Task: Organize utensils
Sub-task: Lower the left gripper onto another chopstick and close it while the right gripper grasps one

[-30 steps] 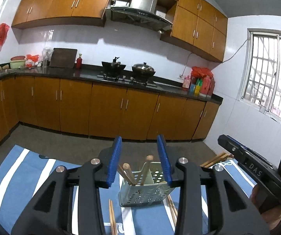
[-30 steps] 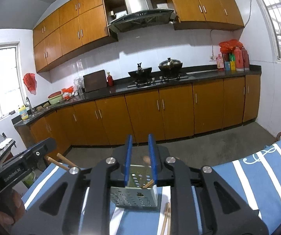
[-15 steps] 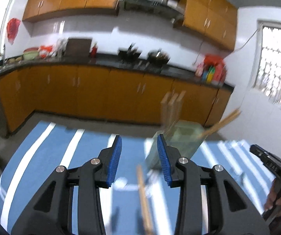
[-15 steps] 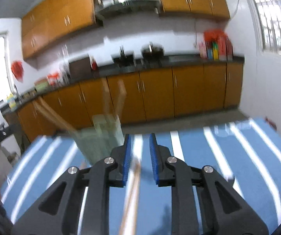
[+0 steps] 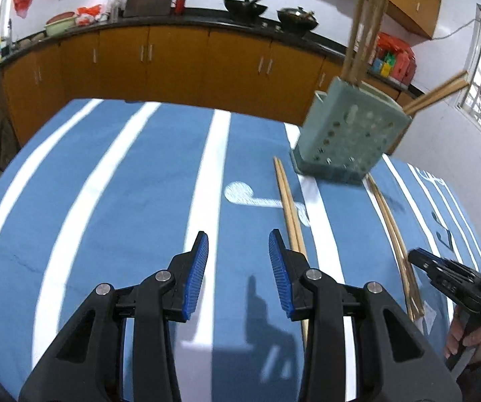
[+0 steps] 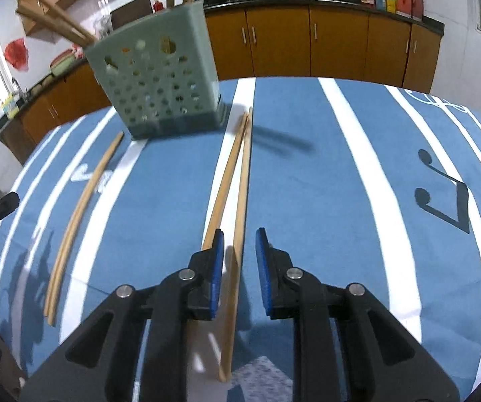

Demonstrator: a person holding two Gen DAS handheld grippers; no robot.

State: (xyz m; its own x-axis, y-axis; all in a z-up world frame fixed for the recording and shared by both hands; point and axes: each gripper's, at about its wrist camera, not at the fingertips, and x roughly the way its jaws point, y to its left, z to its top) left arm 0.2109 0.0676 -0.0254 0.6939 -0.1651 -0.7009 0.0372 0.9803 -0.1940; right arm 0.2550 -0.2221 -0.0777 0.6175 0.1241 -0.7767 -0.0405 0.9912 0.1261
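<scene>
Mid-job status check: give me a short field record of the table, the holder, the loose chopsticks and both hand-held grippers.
surface: blue striped cloth
holder: green perforated holder, upright, chopsticks already standing in it
loose pairs: left chopstick pair and right chopstick pair, both flat on the cloth
left hand-held gripper: open, empty, beside the left pair
right hand-held gripper: open, over the right pair, nothing gripped

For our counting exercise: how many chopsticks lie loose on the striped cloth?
4: one pair left of the perforated holder, one pair right of it, running under the right gripper. More stand inside the holder.
</scene>
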